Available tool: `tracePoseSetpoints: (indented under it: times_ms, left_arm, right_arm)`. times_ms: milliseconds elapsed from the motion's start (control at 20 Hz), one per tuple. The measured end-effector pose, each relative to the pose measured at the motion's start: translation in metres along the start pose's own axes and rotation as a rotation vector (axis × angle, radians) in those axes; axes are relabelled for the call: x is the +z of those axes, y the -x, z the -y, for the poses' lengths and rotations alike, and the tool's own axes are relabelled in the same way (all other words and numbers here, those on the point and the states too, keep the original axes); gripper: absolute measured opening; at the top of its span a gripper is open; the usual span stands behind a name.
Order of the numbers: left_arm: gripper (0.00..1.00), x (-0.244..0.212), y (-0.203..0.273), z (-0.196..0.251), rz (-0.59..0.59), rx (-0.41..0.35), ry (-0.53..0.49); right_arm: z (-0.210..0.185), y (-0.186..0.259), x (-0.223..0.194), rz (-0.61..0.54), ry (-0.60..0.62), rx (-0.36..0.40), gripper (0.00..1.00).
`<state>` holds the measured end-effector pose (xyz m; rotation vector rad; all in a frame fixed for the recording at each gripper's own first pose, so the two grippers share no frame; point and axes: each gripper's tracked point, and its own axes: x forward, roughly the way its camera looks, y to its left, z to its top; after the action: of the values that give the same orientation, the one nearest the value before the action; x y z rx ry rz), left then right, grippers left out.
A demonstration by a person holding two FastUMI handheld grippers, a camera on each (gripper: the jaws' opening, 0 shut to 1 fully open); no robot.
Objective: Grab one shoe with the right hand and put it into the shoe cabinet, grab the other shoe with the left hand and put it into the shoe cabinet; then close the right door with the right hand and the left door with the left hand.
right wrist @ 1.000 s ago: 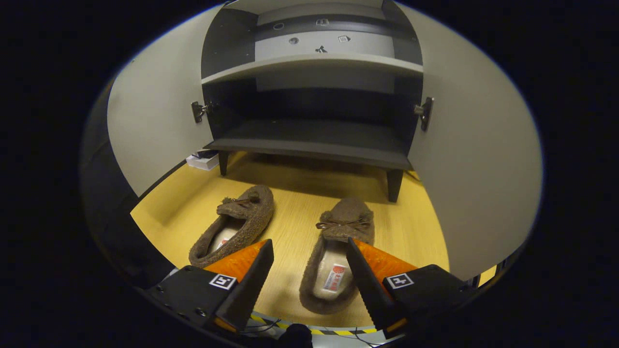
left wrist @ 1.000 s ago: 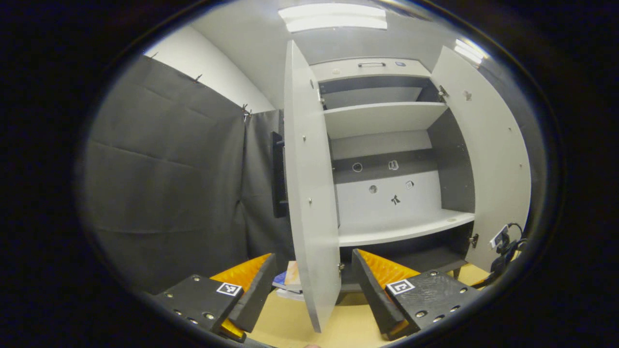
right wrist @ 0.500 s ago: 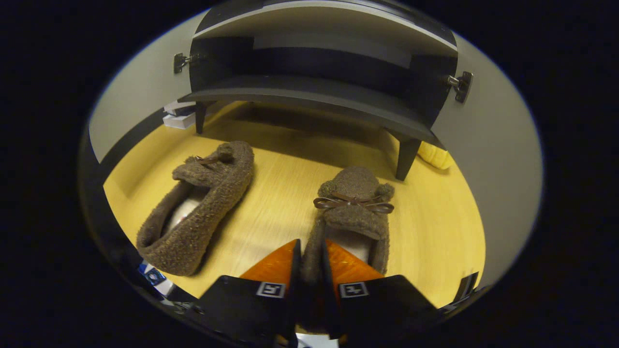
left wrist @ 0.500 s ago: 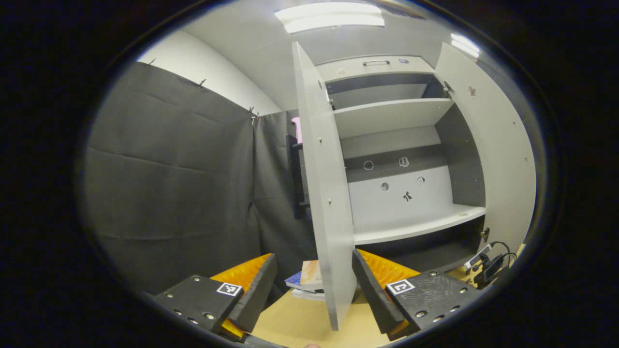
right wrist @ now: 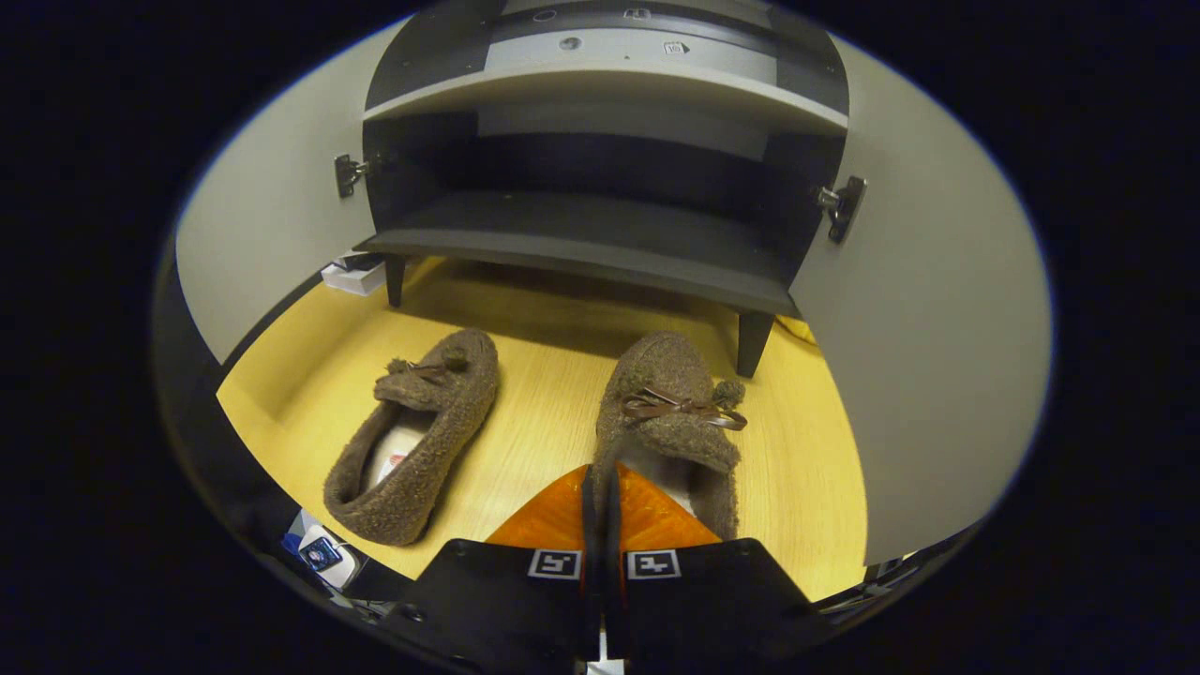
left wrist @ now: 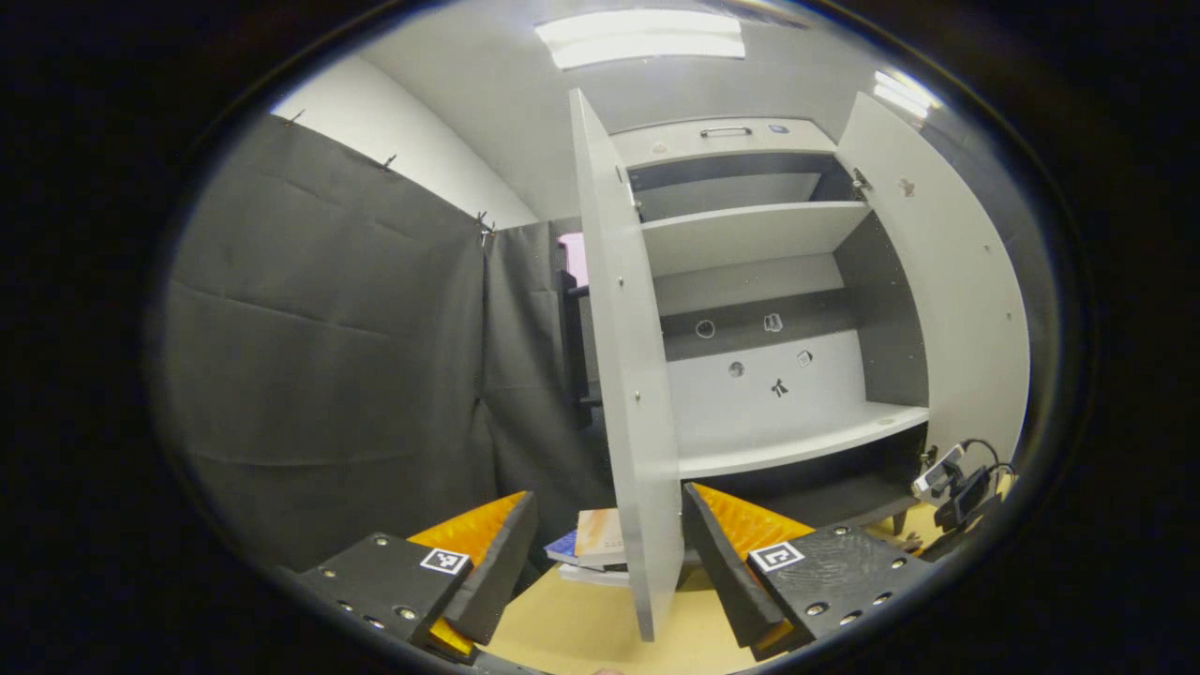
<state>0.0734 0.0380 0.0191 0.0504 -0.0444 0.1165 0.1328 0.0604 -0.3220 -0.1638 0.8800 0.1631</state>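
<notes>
A: Right hand-held gripper (right wrist: 600, 487) is clamped on the heel wall of the right fuzzy brown slipper (right wrist: 670, 412), fingers nearly together with the wall pinched between. The slipper's toe points at the shoe cabinet (right wrist: 600, 253). Can't tell if it's clear of the wooden floor (right wrist: 525, 375).

B: Left side?

A: Left hand-held gripper (left wrist: 600, 539) is spread wide and holds nothing. It's up high, with the edge of the left door (left wrist: 628, 375) between its fingers. The other slipper (right wrist: 417, 436) lies on the floor, left of the held one, apart from it.

B: How to run the carry?

A: The grip is thin and far back, so I'd expect the toe to sag. Lift first, keep the toe level, go straight in onto the dark bottom shelf (right wrist: 581, 248).

B: Clearances?

A: Both doors stand wide open and the bottom shelf looks bare. Watch the shelf's front lip, the light shelf (right wrist: 600, 89) above, and the cabinet leg (right wrist: 750, 342) near the toe. Right door (right wrist: 919, 309) is close on that side, so keep left.
</notes>
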Motion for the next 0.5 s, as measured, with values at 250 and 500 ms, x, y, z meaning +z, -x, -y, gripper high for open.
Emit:
tracePoseSetpoints:
  times_ms: [250, 500]
  left_arm:
    - [1.00, 0.003, 0.000, 0.000, 0.018, -0.018, 0.015]
    - [1.00, 0.000, 0.000, -0.005, 0.020, -0.015, 0.025]
  right_arm:
    - [-0.006, 0.036, 0.047, 0.093, -0.014, 0.030, 0.04]
    - [-0.006, 0.074, 0.099, 0.196, 0.009, 0.028, 0.04]
